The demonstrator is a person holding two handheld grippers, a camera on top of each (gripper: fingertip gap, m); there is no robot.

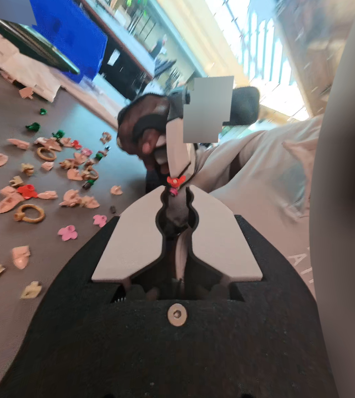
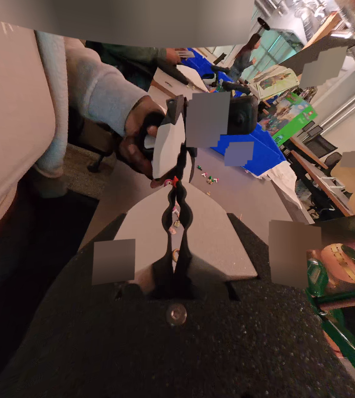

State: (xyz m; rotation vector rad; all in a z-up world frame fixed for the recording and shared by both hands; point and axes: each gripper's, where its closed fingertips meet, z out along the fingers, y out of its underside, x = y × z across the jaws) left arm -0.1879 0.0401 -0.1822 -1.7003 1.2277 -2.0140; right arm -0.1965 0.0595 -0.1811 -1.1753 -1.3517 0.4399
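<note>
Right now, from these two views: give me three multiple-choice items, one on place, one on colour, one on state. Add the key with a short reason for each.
1. Where do the loose pieces lie in the left wrist view?
A. on the grey table, to the left of the left gripper
B. stacked in a bowl
C. on the person's lap

2. What colour is the flower piece where the two grippers' tips meet?
A. blue
B. red
C. yellow

3. How do the right gripper's jaws stand?
A. spread wide
B. out of view
C. nearly shut

Key:
1 A: the pieces are scattered over the grey tabletop on that side.
2 B: the flower piece shows red in both views.
3 C: only a narrow wavy gap runs between the jaws, closing at the flower piece.
</note>
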